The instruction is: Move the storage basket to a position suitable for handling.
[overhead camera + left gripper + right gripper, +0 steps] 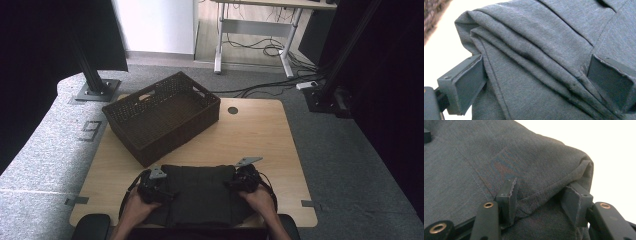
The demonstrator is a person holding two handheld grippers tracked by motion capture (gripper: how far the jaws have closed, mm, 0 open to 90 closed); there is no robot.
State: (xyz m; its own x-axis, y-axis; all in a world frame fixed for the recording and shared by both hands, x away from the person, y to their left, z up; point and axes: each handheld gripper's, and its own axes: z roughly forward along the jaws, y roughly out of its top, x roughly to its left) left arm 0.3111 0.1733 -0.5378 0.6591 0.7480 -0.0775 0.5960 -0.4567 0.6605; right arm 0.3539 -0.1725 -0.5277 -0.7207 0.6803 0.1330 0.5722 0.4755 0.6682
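Observation:
A dark grey folded cloth [200,195] lies on the near part of the wooden table [255,140]. My left gripper [166,192] is at the cloth's left edge. In the left gripper view its jaws stand wide around the layered folds [534,62]: one pad [466,87] is at the cloth's side and the other rests on the fabric, so my left gripper [534,82] is open. My right gripper [233,184] is at the cloth's right edge. My right gripper [541,197] pinches a bunched corner of cloth [541,170] between its pads.
A dark woven basket [175,139] with cut-out handles stands empty on the table's far left, set at an angle. A round cable hole [233,110] is near the far edge. Grey carpet, metal stand bases and floor cables surround the table.

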